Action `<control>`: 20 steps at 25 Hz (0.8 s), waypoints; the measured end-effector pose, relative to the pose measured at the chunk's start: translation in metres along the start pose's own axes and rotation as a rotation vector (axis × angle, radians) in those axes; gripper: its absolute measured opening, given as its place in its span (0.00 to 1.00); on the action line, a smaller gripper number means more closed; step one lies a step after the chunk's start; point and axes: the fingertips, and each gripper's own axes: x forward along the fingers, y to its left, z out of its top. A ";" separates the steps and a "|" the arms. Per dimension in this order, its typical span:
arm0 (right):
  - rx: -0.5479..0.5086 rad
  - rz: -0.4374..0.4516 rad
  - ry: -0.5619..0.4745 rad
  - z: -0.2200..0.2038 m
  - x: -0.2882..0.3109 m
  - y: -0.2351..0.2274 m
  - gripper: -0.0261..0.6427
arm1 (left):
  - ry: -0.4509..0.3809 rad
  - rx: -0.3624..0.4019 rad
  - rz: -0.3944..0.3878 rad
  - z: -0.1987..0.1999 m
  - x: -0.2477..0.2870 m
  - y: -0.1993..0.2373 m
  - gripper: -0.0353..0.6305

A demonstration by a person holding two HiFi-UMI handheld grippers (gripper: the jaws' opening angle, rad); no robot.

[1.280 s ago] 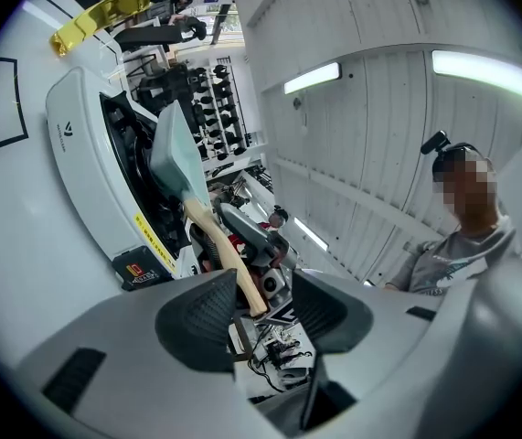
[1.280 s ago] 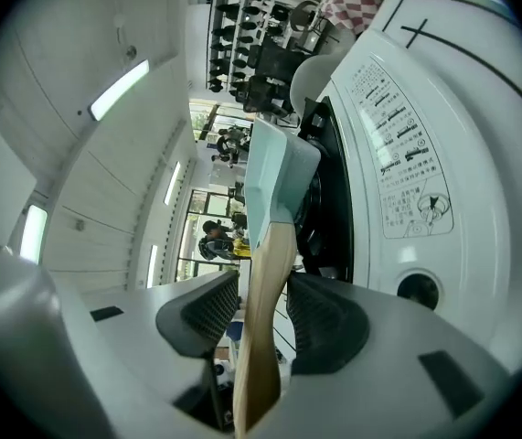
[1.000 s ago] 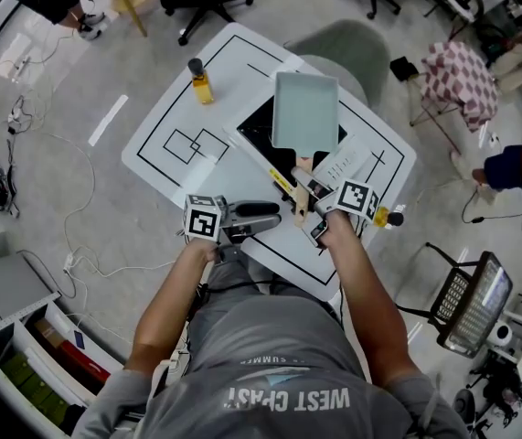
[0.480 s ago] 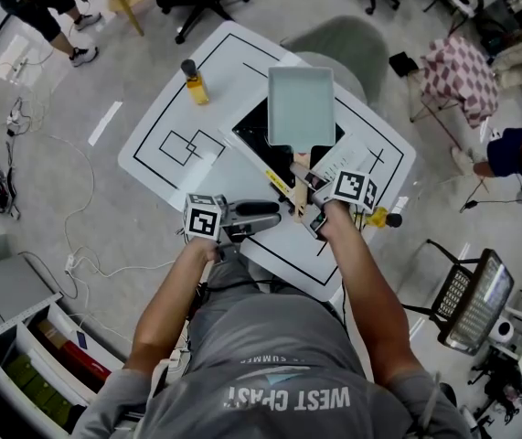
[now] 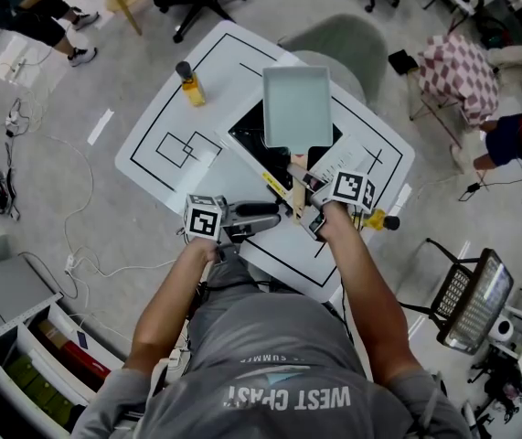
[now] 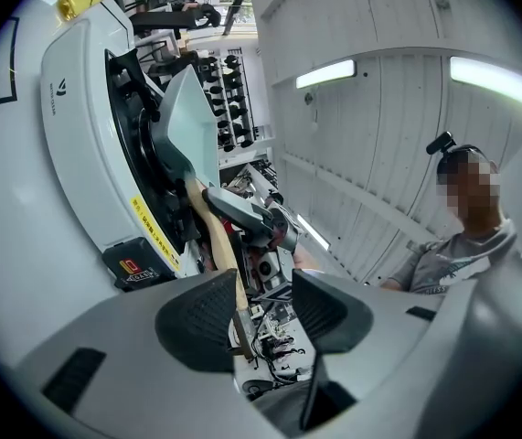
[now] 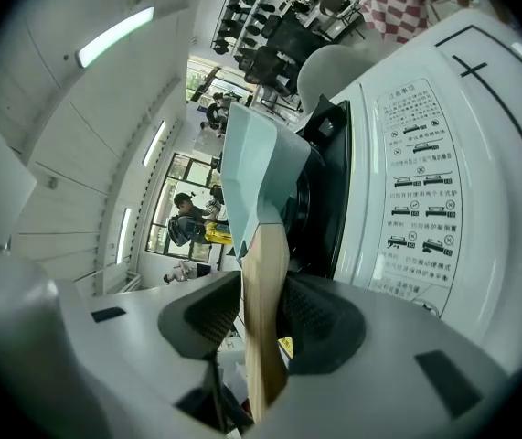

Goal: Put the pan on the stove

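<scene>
A pale green square pan [image 5: 295, 108] with a wooden handle [image 5: 297, 179] lies on the black stove top [image 5: 245, 135] at the middle of the white table [image 5: 165, 117]. My right gripper [image 5: 300, 192] has the handle [image 7: 262, 282] between its pads. Its jaws have just been opening slightly, but both pads still touch the wood. In the right gripper view the pan [image 7: 251, 167] rises ahead of the right gripper [image 7: 262, 316]. My left gripper [image 5: 274, 215] rests open and empty at the table's near edge, pointing at the handle [image 6: 217, 236]. The left gripper [image 6: 265, 314] holds nothing.
A bottle of amber liquid [image 5: 189, 82] stands at the table's far left. A yellow-capped object [image 5: 381, 219] lies just right of my right hand. The stove's white panel [image 7: 416, 181] carries printed instructions. Office chairs and seated people surround the table.
The pan stays on the stove and both hands hold their places. Only the head view has shifted a little, and the people at the edges have moved.
</scene>
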 end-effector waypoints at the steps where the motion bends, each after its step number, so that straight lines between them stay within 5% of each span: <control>1: -0.001 0.000 -0.001 -0.001 0.000 0.000 0.27 | 0.003 0.001 -0.002 0.000 0.001 0.001 0.33; 20: 0.137 0.088 -0.026 0.014 0.003 0.020 0.24 | 0.009 -0.045 0.020 -0.021 -0.003 0.005 0.33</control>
